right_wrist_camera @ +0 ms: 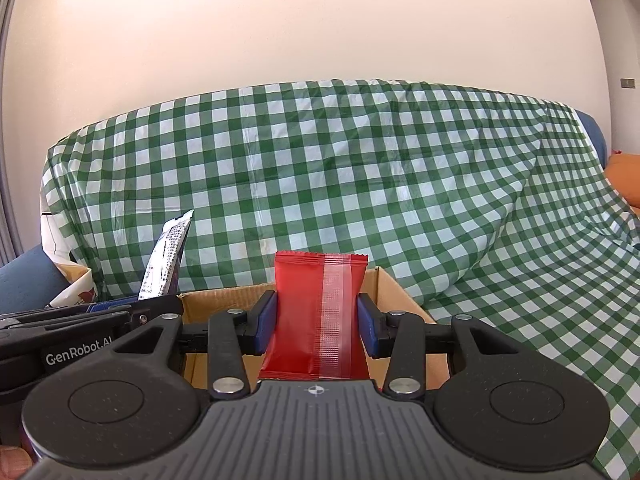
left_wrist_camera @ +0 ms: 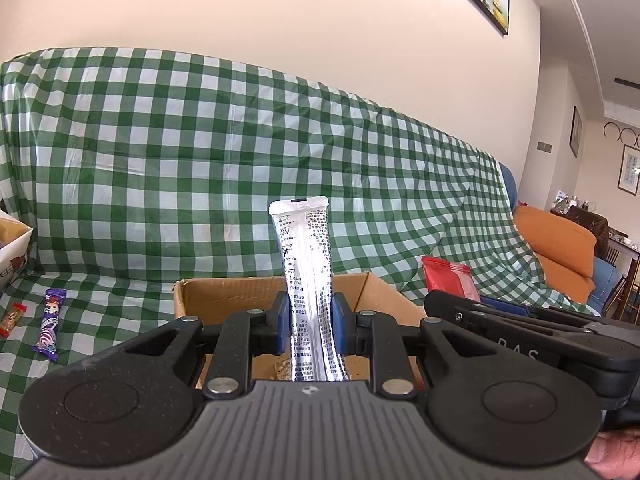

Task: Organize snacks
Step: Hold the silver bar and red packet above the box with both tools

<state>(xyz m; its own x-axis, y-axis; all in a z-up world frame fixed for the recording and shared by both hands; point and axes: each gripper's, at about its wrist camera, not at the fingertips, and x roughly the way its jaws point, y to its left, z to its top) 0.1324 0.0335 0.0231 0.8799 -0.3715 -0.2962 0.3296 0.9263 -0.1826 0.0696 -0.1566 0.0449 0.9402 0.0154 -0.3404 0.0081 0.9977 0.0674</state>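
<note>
My left gripper (left_wrist_camera: 310,322) is shut on a long silver snack packet (left_wrist_camera: 305,264) with dark print, held upright above an open cardboard box (left_wrist_camera: 224,294). My right gripper (right_wrist_camera: 317,322) is shut on a red snack packet (right_wrist_camera: 316,312) with a clear strip, held over the same cardboard box (right_wrist_camera: 396,292). In the left wrist view the red packet (left_wrist_camera: 450,276) and the right gripper's arm show at the right. The silver packet (right_wrist_camera: 166,258) stands at the left in the right wrist view. A snack bar (left_wrist_camera: 282,370) lies inside the box.
A green and white checked cloth (left_wrist_camera: 160,160) covers the sofa under and behind the box. A purple candy wrapper (left_wrist_camera: 50,324) and a small red-orange snack (left_wrist_camera: 12,318) lie on the cloth at the left, near a white box (left_wrist_camera: 14,248). An orange cushion (left_wrist_camera: 560,248) sits at the right.
</note>
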